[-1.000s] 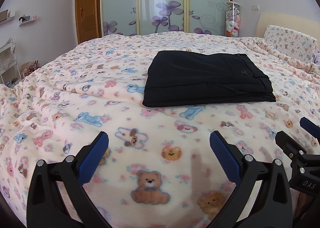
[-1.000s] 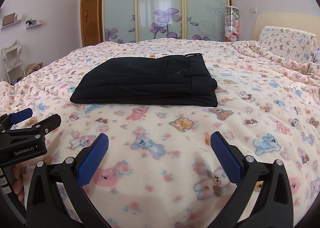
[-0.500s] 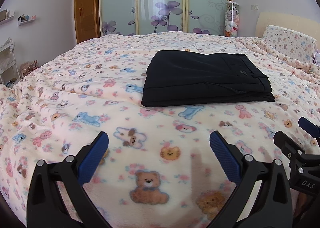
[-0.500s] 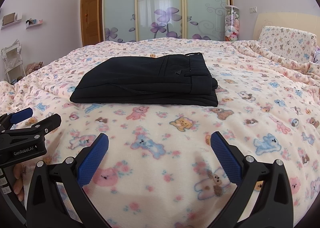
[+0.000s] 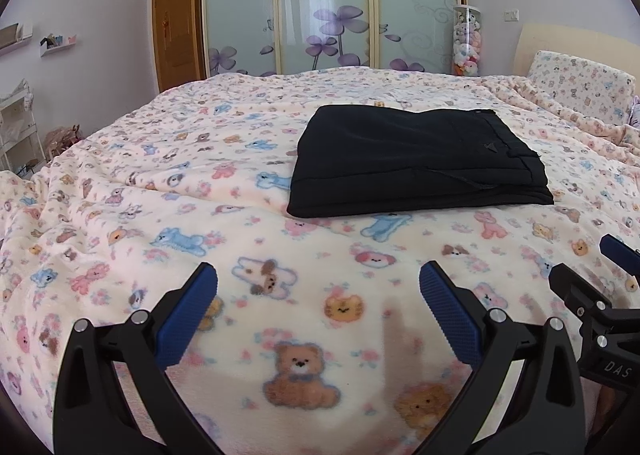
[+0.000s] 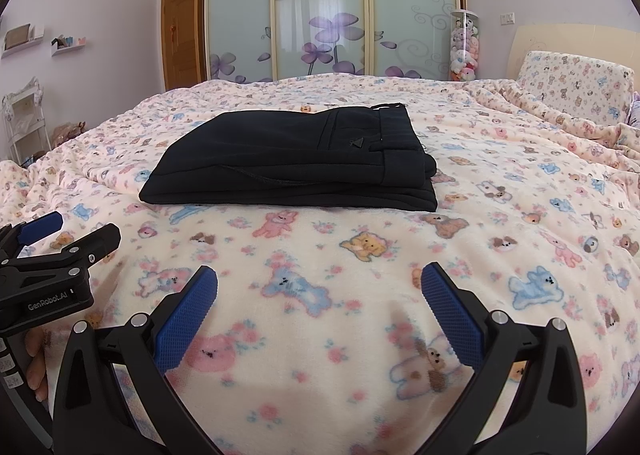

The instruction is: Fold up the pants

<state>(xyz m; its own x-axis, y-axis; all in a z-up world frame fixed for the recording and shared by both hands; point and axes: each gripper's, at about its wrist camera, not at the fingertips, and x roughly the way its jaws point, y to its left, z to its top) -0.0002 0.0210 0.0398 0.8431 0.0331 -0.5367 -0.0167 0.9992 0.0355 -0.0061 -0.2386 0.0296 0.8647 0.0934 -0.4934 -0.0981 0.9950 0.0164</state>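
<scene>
Left gripper (image 5: 318, 287) edged slightly leftward, folded black pants (image 5: 416, 167) flat on the bed (image 5: 200, 191), right gripper (image 6: 319, 287) low, both jaws spread wide, empty

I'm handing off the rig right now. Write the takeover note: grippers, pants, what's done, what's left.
Left gripper: open, empty, over the bedspread, short of the pants.
Right gripper: open, empty, beside the left one.
Pants: black, folded into a compact stack mid-bed, waistband toward the pillow.
Done: the fold looks complete.
Left: probably nothing; check the edges if you like.
</scene>
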